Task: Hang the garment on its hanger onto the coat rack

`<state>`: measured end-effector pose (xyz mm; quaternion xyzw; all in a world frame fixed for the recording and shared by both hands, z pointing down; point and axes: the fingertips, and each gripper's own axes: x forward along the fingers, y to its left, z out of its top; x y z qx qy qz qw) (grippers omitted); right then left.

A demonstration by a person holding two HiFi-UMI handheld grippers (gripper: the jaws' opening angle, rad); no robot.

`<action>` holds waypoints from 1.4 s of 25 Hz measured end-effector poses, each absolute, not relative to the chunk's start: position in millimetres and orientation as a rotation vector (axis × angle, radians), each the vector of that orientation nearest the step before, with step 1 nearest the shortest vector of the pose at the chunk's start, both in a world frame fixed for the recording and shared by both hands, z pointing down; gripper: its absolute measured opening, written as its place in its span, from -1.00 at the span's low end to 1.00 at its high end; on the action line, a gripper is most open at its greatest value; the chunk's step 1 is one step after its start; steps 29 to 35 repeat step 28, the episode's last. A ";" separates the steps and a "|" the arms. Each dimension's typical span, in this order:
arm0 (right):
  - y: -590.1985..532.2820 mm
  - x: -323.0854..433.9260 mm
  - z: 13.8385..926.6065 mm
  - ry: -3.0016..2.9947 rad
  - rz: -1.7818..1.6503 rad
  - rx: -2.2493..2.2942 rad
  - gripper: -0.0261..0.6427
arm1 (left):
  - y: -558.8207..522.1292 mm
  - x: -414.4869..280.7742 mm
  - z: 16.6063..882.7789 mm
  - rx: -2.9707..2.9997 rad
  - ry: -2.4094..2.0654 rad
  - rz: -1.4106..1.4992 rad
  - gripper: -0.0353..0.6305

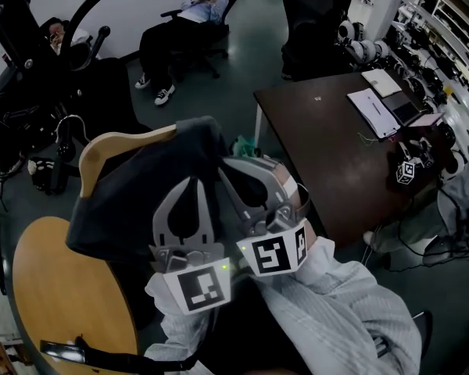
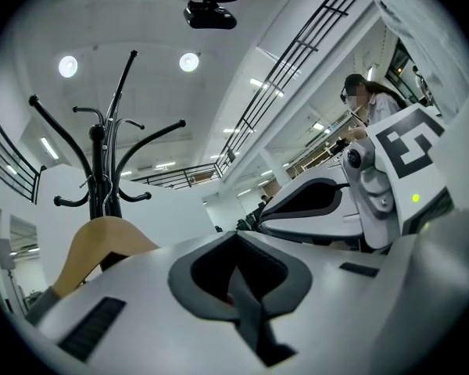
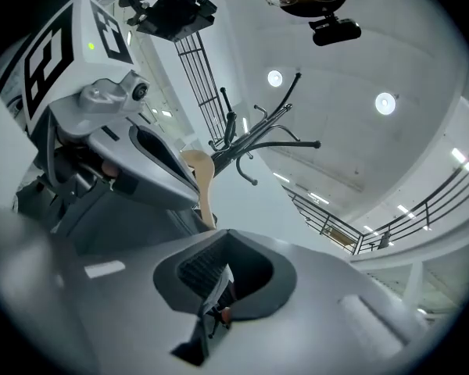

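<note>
Both the left gripper (image 1: pixel 192 180) and right gripper (image 1: pixel 228 167) have their jaws squeezed together right at the dark garment (image 1: pixel 133 198) on its wooden hanger (image 1: pixel 117 143), with the coat rack (image 2: pixel 102 162) well apart, so honestly a thin nip of cloth could slip and dump the lot.

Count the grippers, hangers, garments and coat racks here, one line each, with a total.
Grippers: 2 (left gripper, right gripper)
Hanger: 1
Garment: 1
Coat rack: 1
Total: 5
</note>
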<state>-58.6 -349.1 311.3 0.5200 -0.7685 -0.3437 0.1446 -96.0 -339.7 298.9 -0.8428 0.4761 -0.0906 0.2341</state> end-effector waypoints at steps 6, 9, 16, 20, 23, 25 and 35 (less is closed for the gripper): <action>-354.6 -56.7 308.1 -2.237 -0.995 1.482 -0.92 | -348.9 -93.6 298.4 -2.317 1.312 -0.260 -0.88; -357.6 -53.9 308.9 -2.228 -1.001 1.473 -0.92 | -351.4 -89.6 296.8 -2.312 1.309 -0.257 -0.88; -358.3 -46.8 306.8 -2.231 -1.010 1.469 -0.92 | -349.3 -83.3 295.1 -2.313 1.301 -0.261 -0.88; -359.0 -44.7 307.9 -2.240 -1.008 1.463 -0.92 | -348.1 -81.9 295.6 -2.311 1.299 -0.280 -0.88; -357.9 -45.7 310.4 -2.249 -1.003 1.460 -0.92 | -346.2 -83.9 296.8 -2.311 1.310 -0.285 -0.88; -357.0 -46.3 312.0 -2.256 -1.001 1.461 -0.92 | -346.2 -85.8 298.5 -2.304 1.320 -0.291 -0.88; -356.8 -47.9 313.8 -2.264 -0.998 1.461 -0.92 | -347.6 -89.8 301.5 -2.299 1.337 -0.299 -0.88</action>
